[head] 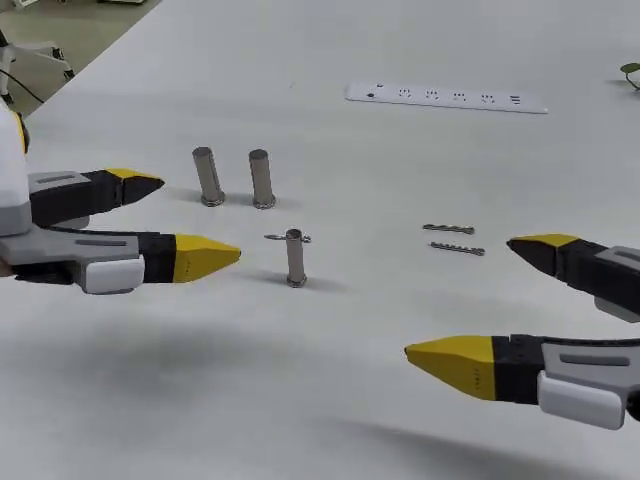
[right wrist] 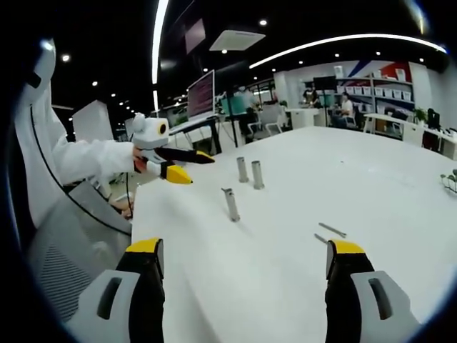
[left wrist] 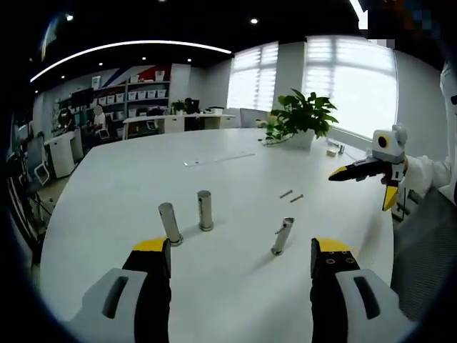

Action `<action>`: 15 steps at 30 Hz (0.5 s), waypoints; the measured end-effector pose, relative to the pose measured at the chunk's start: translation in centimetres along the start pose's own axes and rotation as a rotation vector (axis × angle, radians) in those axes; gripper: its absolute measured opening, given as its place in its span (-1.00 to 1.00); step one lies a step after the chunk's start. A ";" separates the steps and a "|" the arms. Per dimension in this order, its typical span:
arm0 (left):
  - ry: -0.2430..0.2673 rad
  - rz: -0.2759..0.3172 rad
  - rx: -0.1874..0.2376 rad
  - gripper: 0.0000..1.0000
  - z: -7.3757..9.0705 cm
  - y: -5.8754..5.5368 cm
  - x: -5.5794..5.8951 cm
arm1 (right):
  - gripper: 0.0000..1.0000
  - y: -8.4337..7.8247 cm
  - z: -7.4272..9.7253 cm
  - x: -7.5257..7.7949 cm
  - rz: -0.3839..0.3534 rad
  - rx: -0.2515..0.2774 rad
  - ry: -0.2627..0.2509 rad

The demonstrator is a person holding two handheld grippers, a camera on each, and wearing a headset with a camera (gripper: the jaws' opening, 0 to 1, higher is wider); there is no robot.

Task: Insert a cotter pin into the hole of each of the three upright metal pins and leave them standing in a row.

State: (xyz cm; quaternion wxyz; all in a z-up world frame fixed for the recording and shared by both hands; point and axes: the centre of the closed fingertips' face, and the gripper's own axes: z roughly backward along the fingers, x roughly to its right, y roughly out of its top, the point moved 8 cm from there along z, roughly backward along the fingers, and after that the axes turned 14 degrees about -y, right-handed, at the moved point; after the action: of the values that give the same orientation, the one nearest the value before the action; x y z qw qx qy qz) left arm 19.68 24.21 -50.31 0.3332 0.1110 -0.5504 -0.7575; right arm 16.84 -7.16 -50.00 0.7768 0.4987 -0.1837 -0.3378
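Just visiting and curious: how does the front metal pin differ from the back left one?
The front metal pin carries a cotter pin through its top, sticking out sideways; the back left metal pin has none. The front metal pin stands alone; the back left metal pin has a neighbour pin close beside it. Both stand upright, grey, with flared bases.

Nothing legible — marks on the power strip (head: 446, 97) are too small.

Three metal pins (head: 208, 177) (head: 262, 179) (head: 295, 258), three cotter pins (head: 287, 238) (head: 448, 229) (head: 457, 249), one power strip (head: 446, 97).
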 end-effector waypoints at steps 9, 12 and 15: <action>0.122 -0.007 -0.038 0.38 -1.2 -0.4 -3.1 | 0.82 0.2 -0.3 -0.2 0.021 -0.001 0.001; 0.151 0.014 -0.015 0.34 -1.7 -0.3 -3.9 | 0.80 0.3 -0.5 -0.3 0.039 -0.011 0.000; 0.173 0.020 -0.014 0.23 -2.1 -0.3 -4.7 | 0.79 0.2 -0.4 -0.3 0.039 -0.013 -0.001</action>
State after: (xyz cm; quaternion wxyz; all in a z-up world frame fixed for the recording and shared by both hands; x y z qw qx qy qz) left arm 24.21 25.63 -52.31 0.3877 0.1680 -0.5152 -0.7457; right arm 16.95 -6.60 -49.96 0.7864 0.4898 -0.1916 -0.3240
